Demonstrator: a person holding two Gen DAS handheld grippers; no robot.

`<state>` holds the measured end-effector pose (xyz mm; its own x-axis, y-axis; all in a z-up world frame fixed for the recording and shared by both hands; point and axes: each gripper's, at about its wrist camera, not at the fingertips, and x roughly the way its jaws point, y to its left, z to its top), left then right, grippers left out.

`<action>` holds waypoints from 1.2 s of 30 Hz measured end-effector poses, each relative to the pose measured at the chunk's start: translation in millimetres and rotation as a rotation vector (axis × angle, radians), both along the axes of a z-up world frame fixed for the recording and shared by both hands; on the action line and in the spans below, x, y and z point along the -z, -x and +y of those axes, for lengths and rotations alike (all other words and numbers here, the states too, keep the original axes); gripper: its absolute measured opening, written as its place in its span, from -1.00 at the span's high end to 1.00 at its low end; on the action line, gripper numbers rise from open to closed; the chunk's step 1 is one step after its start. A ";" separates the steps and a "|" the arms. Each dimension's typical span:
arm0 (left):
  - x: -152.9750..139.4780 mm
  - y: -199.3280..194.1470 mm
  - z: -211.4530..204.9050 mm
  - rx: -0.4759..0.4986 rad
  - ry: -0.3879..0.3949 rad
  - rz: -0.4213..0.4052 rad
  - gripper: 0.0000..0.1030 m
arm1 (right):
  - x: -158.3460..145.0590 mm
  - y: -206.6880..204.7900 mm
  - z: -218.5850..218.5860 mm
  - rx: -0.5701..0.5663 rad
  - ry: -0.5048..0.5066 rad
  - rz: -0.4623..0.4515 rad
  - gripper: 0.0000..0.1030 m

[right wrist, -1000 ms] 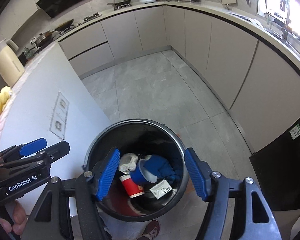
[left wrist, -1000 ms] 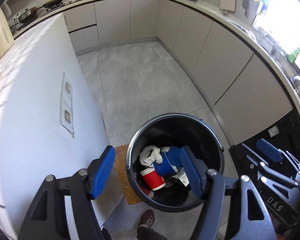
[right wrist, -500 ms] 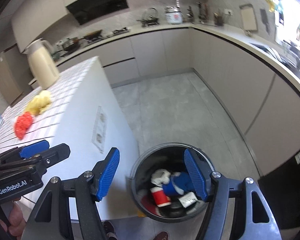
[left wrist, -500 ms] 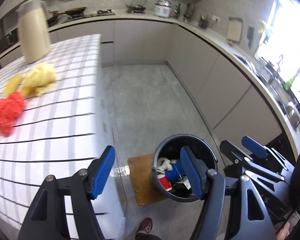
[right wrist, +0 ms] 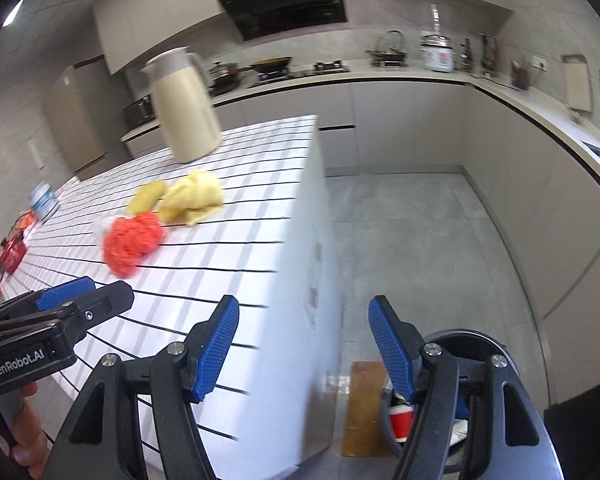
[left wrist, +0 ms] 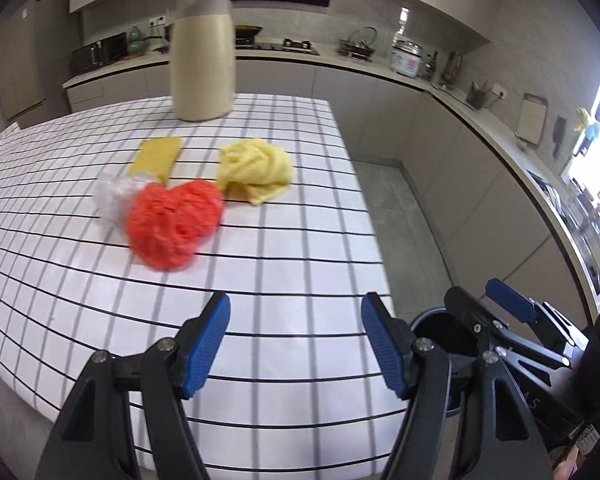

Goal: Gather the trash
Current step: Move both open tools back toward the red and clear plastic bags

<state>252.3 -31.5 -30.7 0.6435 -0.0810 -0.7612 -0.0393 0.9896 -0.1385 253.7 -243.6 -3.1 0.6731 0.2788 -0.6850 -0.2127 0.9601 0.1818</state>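
A crumpled red plastic bag (left wrist: 174, 224) lies on the white gridded counter (left wrist: 280, 272), with a clear wrapper (left wrist: 112, 196), a flat yellow sponge (left wrist: 158, 156) and a crumpled yellow cloth (left wrist: 256, 170) beside it. They also show in the right wrist view: red bag (right wrist: 132, 242), yellow cloth (right wrist: 194, 198). My left gripper (left wrist: 296, 344) is open and empty above the counter's near edge. My right gripper (right wrist: 304, 350) is open and empty over the counter's corner. The black trash bin (right wrist: 476, 340) stands on the floor below, holding a red cup (right wrist: 402, 420).
A tall cream jug (left wrist: 202, 56) stands at the counter's far side. A brown mat (right wrist: 364, 404) lies on the floor beside the bin. Cabinets and a worktop with cookware run along the back and right walls. Red items (right wrist: 10, 254) sit at the counter's far left.
Both grippers have lifted away from the bin and swung up toward the counter. The red bag and yellow cloth now sit ahead of them. Both stay open and empty.
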 end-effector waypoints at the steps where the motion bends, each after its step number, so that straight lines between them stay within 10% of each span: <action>1: -0.3 -0.3 10.3 -0.011 -0.003 -0.003 -0.35 | -1.9 -1.6 12.9 -0.012 0.000 -0.002 -0.35; 36: 15.8 -53.7 204.3 -0.044 -0.054 -0.007 -0.35 | 6.8 -57.0 223.5 -0.057 -0.003 0.054 -0.51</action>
<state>306.0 172.8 -46.5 0.6509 -0.0118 -0.7591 -0.0818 0.9930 -0.0856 310.8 -20.1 -9.9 0.6180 0.3180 -0.7190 -0.2567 0.9460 0.1977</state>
